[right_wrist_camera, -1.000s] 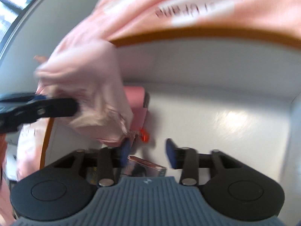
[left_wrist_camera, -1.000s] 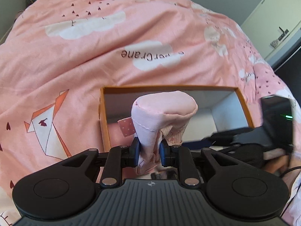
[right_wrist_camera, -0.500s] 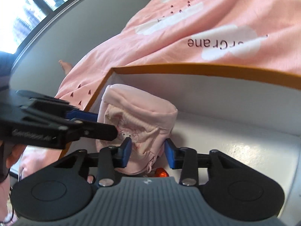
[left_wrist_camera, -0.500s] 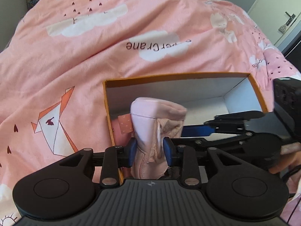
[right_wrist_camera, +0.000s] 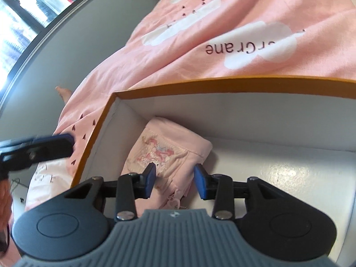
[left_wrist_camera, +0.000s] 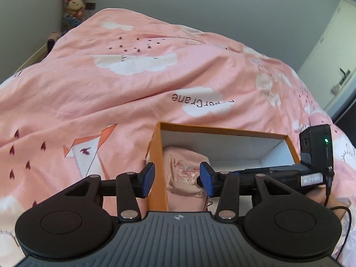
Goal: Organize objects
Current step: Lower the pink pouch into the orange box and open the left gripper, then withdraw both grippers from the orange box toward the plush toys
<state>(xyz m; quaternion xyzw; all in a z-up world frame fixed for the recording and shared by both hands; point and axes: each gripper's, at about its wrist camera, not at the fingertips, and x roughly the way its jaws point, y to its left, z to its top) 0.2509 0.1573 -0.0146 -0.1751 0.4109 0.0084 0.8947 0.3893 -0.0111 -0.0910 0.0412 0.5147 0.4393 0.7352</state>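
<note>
My left gripper (left_wrist_camera: 176, 179) is letting go: its jaws are opening, and nothing is pinched between them. The orange wall of the box (left_wrist_camera: 156, 166) stands up in the gap, close to my left pad, and the folded pink garment (left_wrist_camera: 185, 173) lies beyond it inside the box, short of touching my right pad as far as I can tell.

My right gripper (right_wrist_camera: 175, 181) hangs over the same garment (right_wrist_camera: 166, 155), jaws partly spread. The near end of the cloth sits between the pads; the left pad looks to be touching it and the right pad stands clear, so I read this as no real pinch. From this side the garment lies flat on the white floor of the box (right_wrist_camera: 278, 173), tucked toward the corner ahead and to the left of my right jaws, printed side up. The pink bedcover (right_wrist_camera: 200, 44) lies past the far rim.

I judge the step in hand to be the placing of the garment, nearly done: it is in the box and the left side is releasing. Next I would draw the left jaws clear of the wall without catching the rim, and lift the right jaws straight off so the fold is not dragged open
</note>
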